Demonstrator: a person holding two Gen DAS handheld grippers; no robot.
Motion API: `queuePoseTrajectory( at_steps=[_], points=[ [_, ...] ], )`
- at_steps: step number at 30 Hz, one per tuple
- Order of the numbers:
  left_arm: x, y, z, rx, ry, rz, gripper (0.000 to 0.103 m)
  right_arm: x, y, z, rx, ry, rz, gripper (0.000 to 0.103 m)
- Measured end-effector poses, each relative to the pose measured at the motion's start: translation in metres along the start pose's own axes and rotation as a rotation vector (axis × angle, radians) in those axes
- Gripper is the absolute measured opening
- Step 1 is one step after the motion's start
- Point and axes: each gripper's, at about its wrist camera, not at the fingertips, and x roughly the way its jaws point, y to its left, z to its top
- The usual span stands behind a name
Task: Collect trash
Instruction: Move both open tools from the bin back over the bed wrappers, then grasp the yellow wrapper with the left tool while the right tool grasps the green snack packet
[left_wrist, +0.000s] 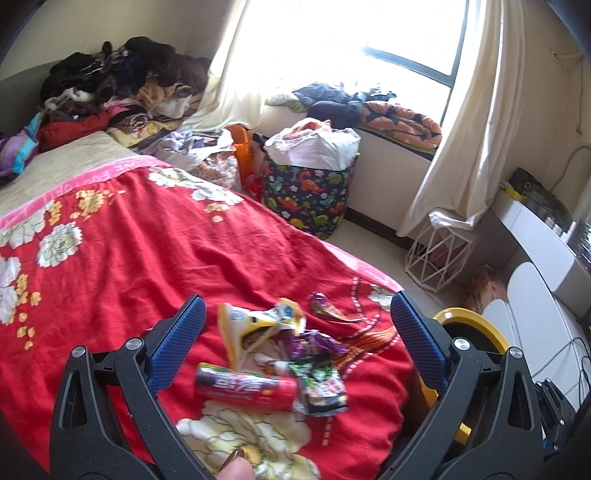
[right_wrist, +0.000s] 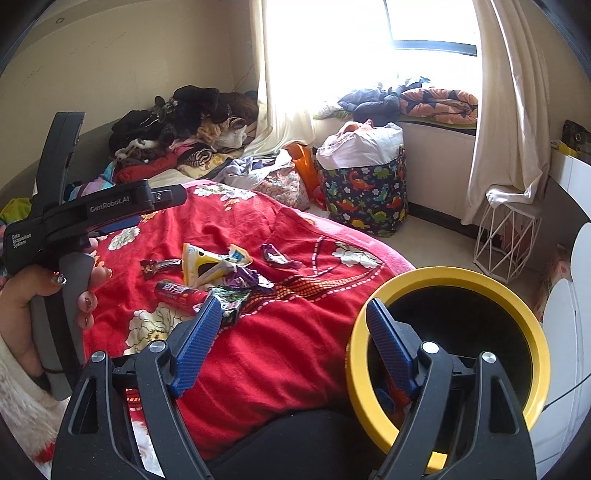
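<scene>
A small heap of trash lies on the red floral bedspread (left_wrist: 155, 236), near the bed corner closest to the yellow-rimmed bin (right_wrist: 448, 284). Nearest the bed's foot edge is a red snack tube (left_wrist: 246, 388), lying flat with its long axis running roughly across the left wrist view, its dark end pointing left and its red end touching a green-and-black wrapper (left_wrist: 322, 387). In the right wrist view the same tube (right_wrist: 181, 294) slants from upper left to lower right. Beyond the tube sits a torn yellow-and-white snack bag (left_wrist: 255, 325), opened out and crumpled, with a purple wrapper (left_wrist: 320, 341) touching its right side. A second, smaller purple wrapper (left_wrist: 327, 312) lies apart, farther toward the bin side. The right wrist view also shows a dark candy wrapper (right_wrist: 160, 266) just left of the yellow bag, its long axis roughly horizontal.

The left gripper (left_wrist: 295, 315) hovers above the heap with its blue-padded jaws spread wide, holding nothing; the trash shows between them. The right gripper (right_wrist: 295, 312) is likewise spread wide and empty, its right finger in front of the bin's dark opening and its left finger over the bedspread beside the green wrapper. The bin stands just off the bed corner.
</scene>
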Motion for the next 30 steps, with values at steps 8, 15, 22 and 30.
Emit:
queuePoseTrajectory(
  at_steps=[8, 15, 22, 30],
  points=[
    [0.011, 0.031, -0.006, -0.005, 0.054, 0.061, 0.092, 0.021, 0.024, 0.005, -0.042, 0.018, 0.031, 0.078],
    [0.024, 0.048, -0.016, -0.04, 0.114, 0.033, 0.077, 0.056, 0.039, 0.007, -0.055, 0.069, 0.042, 0.078],
    [0.039, 0.051, -0.026, -0.049, 0.17, -0.003, 0.065, 0.092, 0.039, 0.007, -0.033, 0.135, 0.049, 0.077],
    [0.06, 0.049, -0.032, -0.054, 0.213, -0.007, 0.065, 0.127, 0.039, -0.001, 0.012, 0.243, 0.072, 0.073]
  ],
)
